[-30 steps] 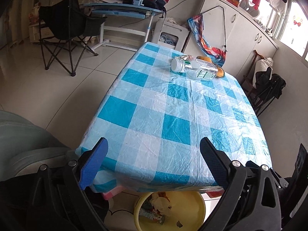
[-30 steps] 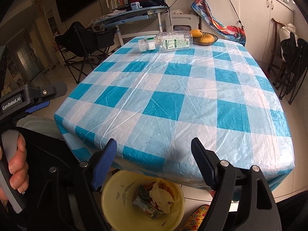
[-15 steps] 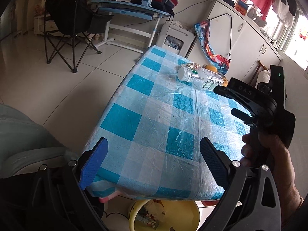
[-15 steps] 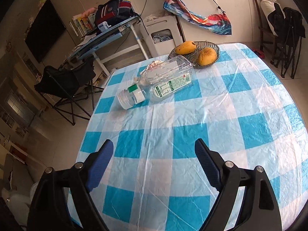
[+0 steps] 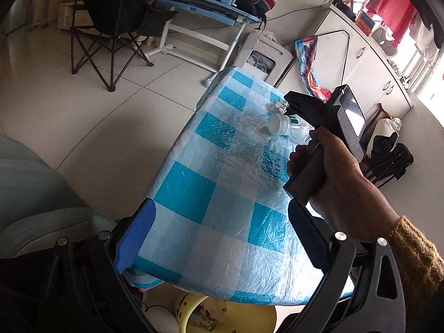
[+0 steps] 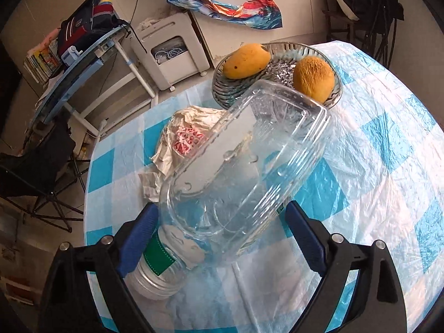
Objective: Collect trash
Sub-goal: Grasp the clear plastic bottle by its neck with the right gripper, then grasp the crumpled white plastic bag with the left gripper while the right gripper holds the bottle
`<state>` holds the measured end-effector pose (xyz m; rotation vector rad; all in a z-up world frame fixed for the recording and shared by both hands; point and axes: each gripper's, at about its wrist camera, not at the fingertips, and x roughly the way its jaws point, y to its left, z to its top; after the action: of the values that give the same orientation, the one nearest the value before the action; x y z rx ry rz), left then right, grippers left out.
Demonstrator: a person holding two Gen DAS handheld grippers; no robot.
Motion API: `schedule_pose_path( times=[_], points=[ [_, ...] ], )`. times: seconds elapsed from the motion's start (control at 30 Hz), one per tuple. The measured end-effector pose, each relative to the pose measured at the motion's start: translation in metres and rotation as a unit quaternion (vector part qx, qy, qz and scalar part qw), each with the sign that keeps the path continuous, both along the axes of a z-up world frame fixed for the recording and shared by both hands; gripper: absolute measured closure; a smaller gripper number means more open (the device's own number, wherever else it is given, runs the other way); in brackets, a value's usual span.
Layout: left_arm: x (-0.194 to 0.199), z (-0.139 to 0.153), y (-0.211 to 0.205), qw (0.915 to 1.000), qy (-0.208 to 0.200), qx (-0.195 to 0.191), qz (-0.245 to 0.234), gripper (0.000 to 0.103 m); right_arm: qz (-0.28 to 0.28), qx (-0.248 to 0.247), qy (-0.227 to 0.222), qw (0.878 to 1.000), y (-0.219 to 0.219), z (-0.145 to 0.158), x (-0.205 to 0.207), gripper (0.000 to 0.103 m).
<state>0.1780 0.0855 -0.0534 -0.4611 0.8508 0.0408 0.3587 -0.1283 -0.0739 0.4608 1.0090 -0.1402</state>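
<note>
Reaching across the tabletop (image 6: 388, 149), the right claw (image 6: 219, 238) has left the near edge and now straddles the bottle (image 6: 244, 166), its jaws having just been opening and standing released, pads clear of the plastic. That bottle lies on its side, cap end (image 6: 155, 274) toward the claw, long axis running away toward the fruit bowl (image 6: 222, 88); a crumpled wrapper (image 6: 183, 136) sits just left. Far nearer than the left claw (image 5: 219, 236), which hangs released over the near edge above the bin (image 5: 222, 316).

crumpled wrapper (image 6: 186, 137) | red print, seemingly characters, unreadable
</note>
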Motion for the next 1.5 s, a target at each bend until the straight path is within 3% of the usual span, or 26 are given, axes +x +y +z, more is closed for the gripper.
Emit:
schedule_pose_path(
  times=[0.2, 0.27, 0.4, 0.6, 0.7, 0.83, 0.97, 1.0, 1.03, 1.07, 1.23, 1.5],
  points=[
    [0.004, -0.001, 0.001, 1.0000, 0.002, -0.002, -0.001, 0.010, 0.084, -0.010, -0.011, 0.996, -0.035, -0.001, -0.027, 0.014],
    [0.005, -0.001, -0.001, 1.0000, 0.002, 0.000, -0.006, 0.010, 0.103, -0.009, -0.012, 0.995, -0.054, -0.001, -0.041, 0.019],
    [0.013, 0.002, -0.012, 0.9998, -0.005, 0.001, -0.022, 0.010, 0.146, -0.023, -0.010, 0.989, -0.081, 0.000, -0.067, 0.056],
    [0.047, 0.023, -0.045, 0.9975, -0.033, 0.035, -0.052, 0.010, 0.175, -0.008, -0.022, 0.984, -0.102, 0.000, -0.075, 0.057],
    [0.085, 0.038, -0.071, 0.9922, -0.059, 0.062, -0.090, 0.010, 0.203, -0.016, -0.016, 0.979, -0.095, 0.001, -0.077, 0.063],
    [0.139, 0.039, -0.096, 0.9891, -0.082, 0.071, -0.100, 0.010, 0.240, -0.011, 0.001, 0.971, -0.098, 0.004, -0.103, 0.063],
    [0.190, 0.016, -0.119, 0.9894, -0.071, 0.079, -0.099, 0.009, 0.262, -0.002, 0.004, 0.965, -0.101, 0.005, -0.131, 0.063],
    [0.201, 0.010, -0.124, 0.9892, -0.069, 0.083, -0.099, 0.009, 0.262, 0.006, 0.003, 0.965, -0.103, 0.006, -0.132, 0.060],
    [0.212, 0.004, -0.129, 0.9888, -0.066, 0.088, -0.101, 0.009, 0.259, 0.015, -0.001, 0.966, -0.104, 0.005, -0.131, 0.049],
    [0.221, -0.001, -0.132, 0.9883, -0.065, 0.093, -0.102, 0.009, 0.254, 0.020, -0.005, 0.967, -0.107, 0.005, -0.131, 0.044],
    [0.264, -0.015, -0.145, 0.9877, -0.060, 0.109, -0.094, 0.009, 0.255, 0.003, -0.015, 0.967, -0.102, 0.004, -0.129, 0.032],
    [0.319, -0.035, -0.157, 0.9867, -0.025, 0.132, -0.092, 0.010, 0.266, 0.014, -0.027, 0.963, -0.092, 0.006, -0.127, 0.032]
  ],
)
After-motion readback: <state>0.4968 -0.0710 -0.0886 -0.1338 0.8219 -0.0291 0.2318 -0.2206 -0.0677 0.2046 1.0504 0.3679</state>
